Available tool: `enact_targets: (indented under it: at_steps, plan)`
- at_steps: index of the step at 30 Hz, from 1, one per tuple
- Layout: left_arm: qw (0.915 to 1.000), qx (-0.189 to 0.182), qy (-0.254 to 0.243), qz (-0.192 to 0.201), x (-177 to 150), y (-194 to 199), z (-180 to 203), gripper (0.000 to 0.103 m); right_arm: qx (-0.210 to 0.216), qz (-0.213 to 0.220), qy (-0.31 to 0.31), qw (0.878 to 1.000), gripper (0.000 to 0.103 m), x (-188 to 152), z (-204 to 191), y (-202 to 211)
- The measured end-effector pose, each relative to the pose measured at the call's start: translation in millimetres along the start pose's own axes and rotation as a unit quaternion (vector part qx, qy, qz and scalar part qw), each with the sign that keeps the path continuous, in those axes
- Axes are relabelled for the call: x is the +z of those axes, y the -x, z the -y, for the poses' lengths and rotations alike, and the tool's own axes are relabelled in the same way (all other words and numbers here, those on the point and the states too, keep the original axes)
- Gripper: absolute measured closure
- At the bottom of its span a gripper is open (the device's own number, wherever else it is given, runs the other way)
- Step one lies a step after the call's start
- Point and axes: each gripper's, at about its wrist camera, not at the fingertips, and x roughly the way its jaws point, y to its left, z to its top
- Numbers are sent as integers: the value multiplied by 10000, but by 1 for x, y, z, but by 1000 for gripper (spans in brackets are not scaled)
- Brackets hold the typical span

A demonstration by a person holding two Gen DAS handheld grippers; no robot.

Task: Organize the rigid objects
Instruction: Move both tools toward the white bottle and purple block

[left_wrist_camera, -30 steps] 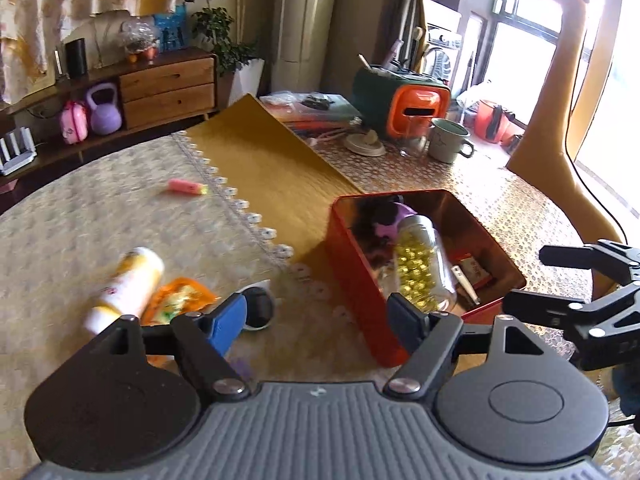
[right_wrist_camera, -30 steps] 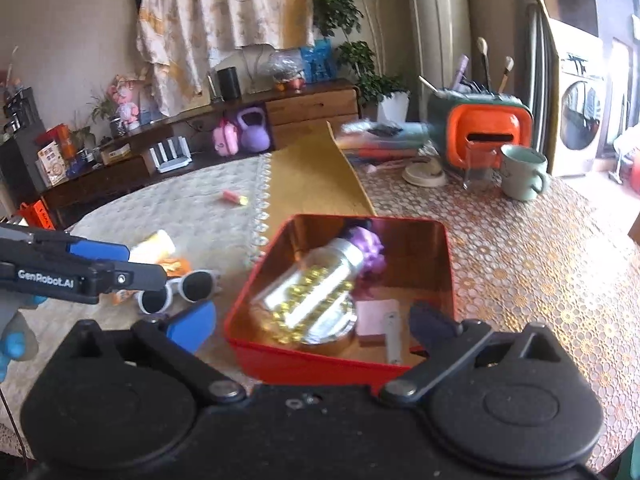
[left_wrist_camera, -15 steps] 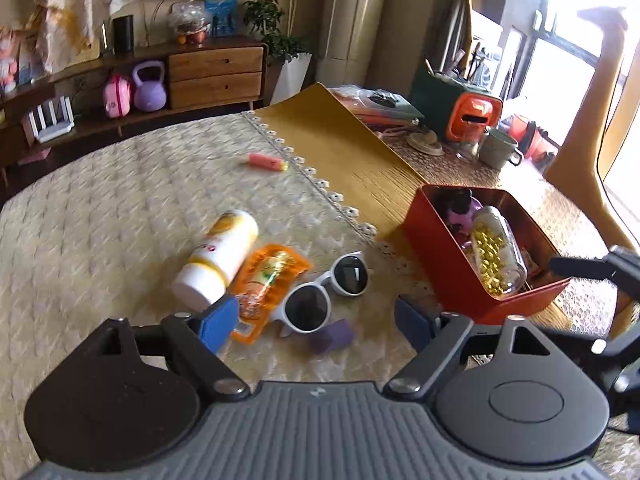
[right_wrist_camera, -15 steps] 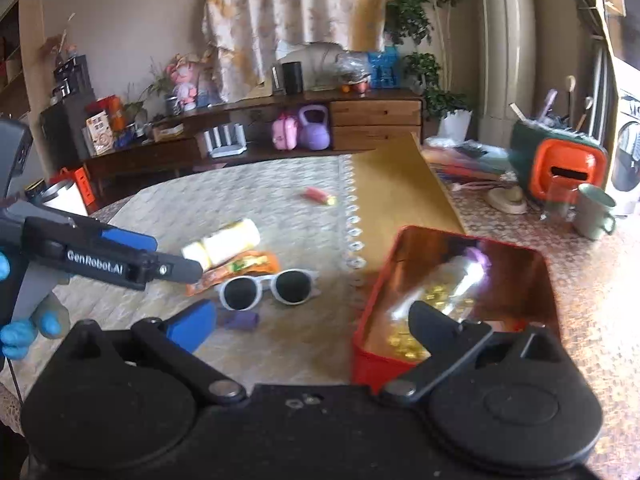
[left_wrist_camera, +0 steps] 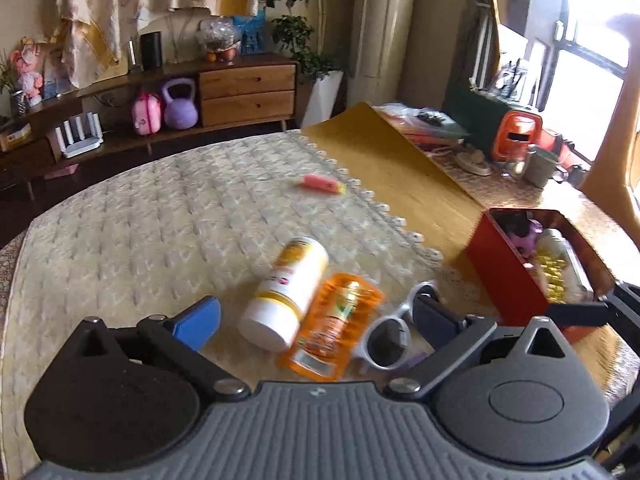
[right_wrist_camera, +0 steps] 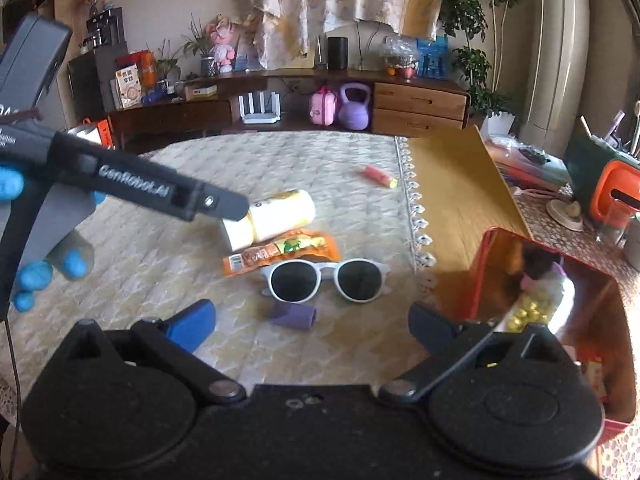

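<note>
My left gripper (left_wrist_camera: 316, 322) is open and empty, just above a white and yellow bottle (left_wrist_camera: 286, 298) and an orange pouch (left_wrist_camera: 332, 328) lying between its fingers. White sunglasses (right_wrist_camera: 326, 278) lie beside the pouch (right_wrist_camera: 280, 250), with a small purple piece (right_wrist_camera: 292, 316) in front. My right gripper (right_wrist_camera: 312, 326) is open and empty, over the purple piece. The red tin (right_wrist_camera: 556, 292) at the right holds a bottle of yellow capsules (left_wrist_camera: 556, 268) and a purple item. The left gripper's arm (right_wrist_camera: 132, 188) crosses the right wrist view above the bottle (right_wrist_camera: 272, 218).
A pink and yellow marker (left_wrist_camera: 322, 185) lies further back on the cream quilted cloth (left_wrist_camera: 160, 232). A gold mat (left_wrist_camera: 400, 172) lies between cloth and tin. An orange and green holder (left_wrist_camera: 508, 130), a mug (left_wrist_camera: 538, 166) and a saucer stand at the back right.
Both grippers have swung left, away from the red tin. The left one now hangs over the bottle and pouch, the right one over the sunglasses and purple piece. Both stay open.
</note>
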Motion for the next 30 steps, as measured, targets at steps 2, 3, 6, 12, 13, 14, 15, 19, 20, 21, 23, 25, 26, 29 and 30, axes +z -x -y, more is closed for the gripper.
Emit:
enact_targets:
  at_steps: [2,3,6,12,13,14,15,19,20,21,23,25,26,29,30]
  plan:
    - [9999,7,-32,-109,4,-10,-4,0,5,-78,-23,10000,0,0,-2,-10]
    - [9999,41,-54,-155,6,-14,-5,0,0,-107,-21,9999,0,-1,-3,-14]
    - [9998,51,-58,-195,8,-28,-11,0,-20,-182,19,9998,1,-2,-6,-28]
    - [9990,91,-121,-411,10,-58,-15,0,-1,-329,7,9995,6,-2,-10,-49]
    - [9989,120,-117,-430,11,-63,-16,0,30,-353,9,9994,7,-2,-11,-52]
    - [9989,132,-89,-449,11,-67,-18,0,49,-372,8,9993,8,-2,-11,-55]
    - [9988,109,-41,-473,12,-71,-20,0,66,-393,11,9992,9,-2,-11,-57]
    - [9980,133,140,-602,14,-87,-27,1,143,-501,64,9986,20,-3,-14,-67]
    - [9978,165,150,-632,14,-91,-27,1,157,-528,96,9984,22,-3,-15,-70]
    - [9976,209,153,-648,14,-94,-28,1,172,-549,120,9983,26,-4,-16,-72]
    - [9973,231,155,-677,13,-98,-29,7,178,-588,165,9980,29,-5,-18,-74]
    - [9969,286,181,-716,13,-101,-29,19,191,-611,158,9978,31,-5,-18,-77]
    - [9967,288,188,-736,13,-103,-30,22,183,-630,144,9977,34,-5,-18,-78]
    - [9968,229,158,-754,11,-106,-30,28,195,-681,60,9975,39,-6,-16,-82]
    - [9969,194,139,-748,11,-106,-29,33,197,-687,29,9974,40,-6,-15,-83]
